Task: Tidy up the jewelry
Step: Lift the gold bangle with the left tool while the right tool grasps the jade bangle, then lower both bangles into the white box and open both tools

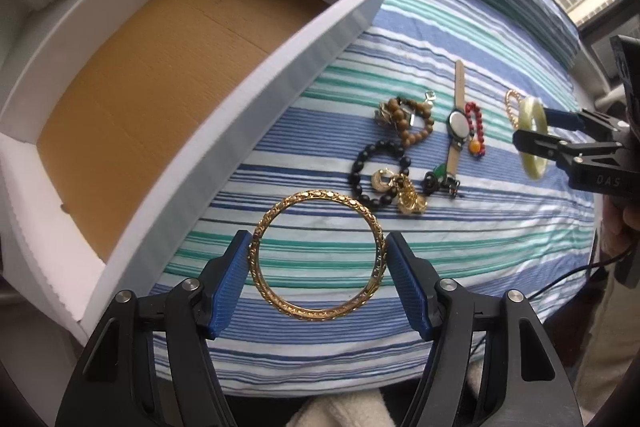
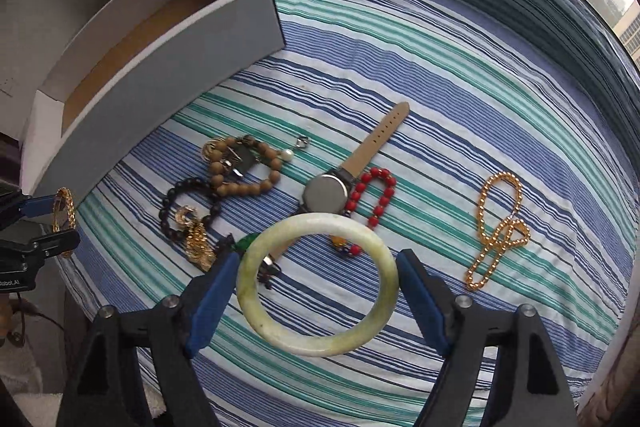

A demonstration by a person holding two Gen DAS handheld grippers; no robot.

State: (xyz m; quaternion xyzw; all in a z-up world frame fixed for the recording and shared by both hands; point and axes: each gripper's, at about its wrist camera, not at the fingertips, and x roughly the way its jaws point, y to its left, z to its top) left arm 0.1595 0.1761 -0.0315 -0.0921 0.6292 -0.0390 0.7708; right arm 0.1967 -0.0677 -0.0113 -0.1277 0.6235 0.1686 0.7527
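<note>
My left gripper (image 1: 319, 239) is shut on a carved gold bangle (image 1: 320, 194), its blue pads pressing on the ring's two sides above the striped cloth. The bangle lies flat between them. My right gripper (image 2: 318, 255) is shut on a pale green jade bangle (image 2: 316, 347), held the same way above the jewelry pile. Each gripper shows in the other's view: the right gripper (image 1: 534, 131) with the jade bangle (image 1: 534, 163) at the right, the left gripper (image 2: 52, 223) with the gold bangle (image 2: 66, 211) at the left. An open white box (image 1: 280, 75) with a brown floor stands at the upper left.
On the striped bedspread (image 2: 440, 87) lie a watch (image 2: 326, 193), a red bead bracelet (image 2: 376, 195), a gold bead chain (image 2: 500, 227), a wooden bead bracelet (image 2: 248, 187), a black bead bracelet (image 2: 176, 199) and gold earrings (image 2: 198, 243). A window is at the upper right.
</note>
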